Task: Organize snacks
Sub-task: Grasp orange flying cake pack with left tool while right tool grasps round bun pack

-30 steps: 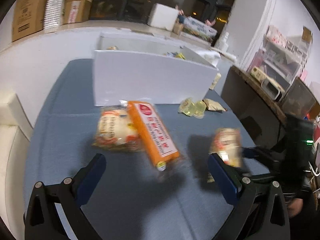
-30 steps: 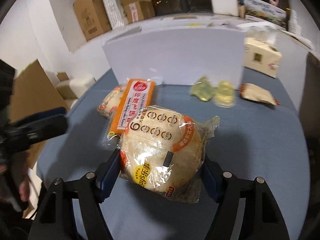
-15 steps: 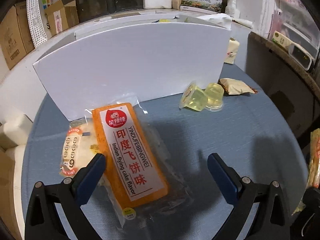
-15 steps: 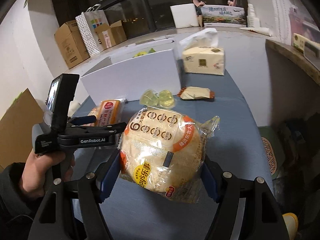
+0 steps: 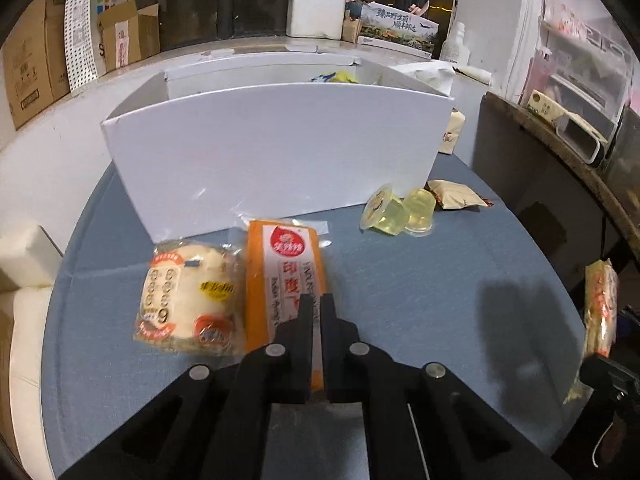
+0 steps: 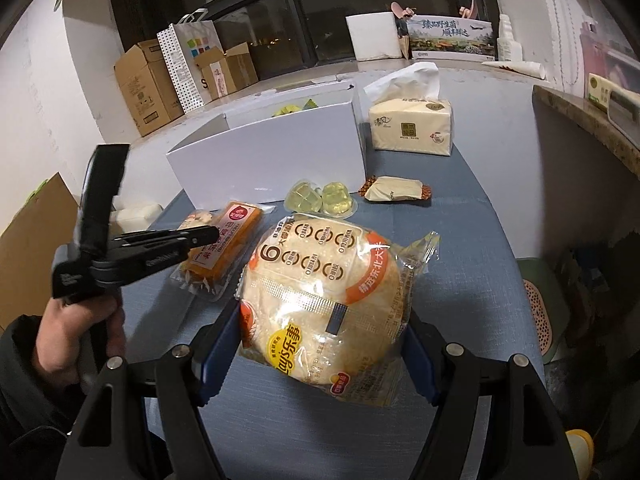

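My left gripper (image 5: pixel 317 304) is shut and empty, its tips just above the near end of the orange flying-cake pack (image 5: pixel 285 264); it also shows in the right wrist view (image 6: pixel 208 235). A round bun pack (image 5: pixel 190 300) lies left of the orange pack. My right gripper (image 6: pixel 324 344) is shut on a second round bun pack (image 6: pixel 324 300), held above the blue table (image 6: pixel 472 240). The white box (image 5: pixel 276 148) stands behind. Two jelly cups (image 5: pixel 398 210) and a beige wrapped snack (image 5: pixel 456 196) lie right of it.
A tissue pack (image 6: pixel 412 128) stands behind the box's right end. Cardboard boxes (image 6: pixel 148 84) and a dotted bag (image 6: pixel 188 60) line the ledge. A dark counter (image 5: pixel 560 140) borders the table's right side. A white cushion (image 5: pixel 24 256) sits at the left edge.
My left gripper has gone from wide open to shut and moved over the orange pack. My right gripper still holds the bun pack and has drawn back, to the right.
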### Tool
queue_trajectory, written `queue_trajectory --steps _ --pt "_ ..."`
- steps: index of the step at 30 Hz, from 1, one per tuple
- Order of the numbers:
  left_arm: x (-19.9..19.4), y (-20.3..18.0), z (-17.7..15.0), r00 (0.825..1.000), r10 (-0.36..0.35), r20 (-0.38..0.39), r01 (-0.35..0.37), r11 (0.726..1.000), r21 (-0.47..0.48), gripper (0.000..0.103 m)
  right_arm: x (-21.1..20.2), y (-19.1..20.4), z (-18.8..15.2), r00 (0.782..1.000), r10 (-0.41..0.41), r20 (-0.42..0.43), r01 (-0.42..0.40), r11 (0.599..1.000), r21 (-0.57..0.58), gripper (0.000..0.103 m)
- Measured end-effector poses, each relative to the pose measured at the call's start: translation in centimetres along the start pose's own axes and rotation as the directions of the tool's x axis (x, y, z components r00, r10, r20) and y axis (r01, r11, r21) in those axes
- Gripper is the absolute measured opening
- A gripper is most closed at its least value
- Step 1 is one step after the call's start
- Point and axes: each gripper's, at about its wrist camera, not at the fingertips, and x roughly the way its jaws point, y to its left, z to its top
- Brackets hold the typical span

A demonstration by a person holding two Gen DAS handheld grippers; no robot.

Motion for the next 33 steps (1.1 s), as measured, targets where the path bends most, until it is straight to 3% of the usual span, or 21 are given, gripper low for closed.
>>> queue_trajectory --steps 8,11,13,14,15,16,22,29,33 --pt "-4.7 1.7 -0.3 0.994 -0.046 0.096 0.047 0.999 -0.008 0.002 0.0 0.7 0.1 1.000 0.005 0.004 -0.005 1.000 -0.019 0.077" --pt "-4.8 1.8 -0.2 0.997 -0.037 0.068 0.037 0.999 0.004 0.006 0.2 1.1 0.2 1.000 0.007 -0.002 -0.007 0.999 -0.031 0.077" --pt "-3.5 1.6 -0.3 0.999 -0.017 0.028 0.017 1.000 0.006 0.042 0.4 1.3 0.1 1.000 0.011 -0.004 -0.011 0.999 -0.034 0.077" --pt "-2.6 1.5 -0.3 1.000 -0.019 0.002 0.019 1.000 -0.005 0.076 0.4 1.4 0.1 1.000 0.011 -0.004 -0.012 0.999 -0.037 0.077" --pt "-2.1 1.4 -0.4 1.000 -0.026 0.000 0.026 1.000 -0.012 0.100 0.4 1.5 0.1 1.000 0.012 -0.003 -0.012 0.999 -0.043 0.077" --pt "-1.7 1.1 -0.6 1.000 -0.019 0.000 0.019 1.000 -0.010 0.103 0.4 1.5 0.1 1.000 0.012 -0.003 -0.012 0.999 -0.047 0.077" --pt "1.6 -1.2 -0.4 0.997 0.050 -0.057 -0.046 0.996 0.083 0.103 0.4 1.1 -0.1 1.000 0.009 -0.003 -0.010 0.999 -0.031 0.077" --pt "4.2 -1.5 -0.4 0.982 0.174 -0.076 -0.164 0.979 0.118 0.103 0.4 0.7 -0.3 1.000 0.007 -0.004 -0.007 1.000 -0.016 0.077" --pt "4.1 -0.6 -0.4 0.982 0.180 -0.063 -0.174 0.980 0.096 0.102 0.5 0.6 -0.5 1.000 0.008 -0.007 -0.008 1.000 -0.011 0.077"
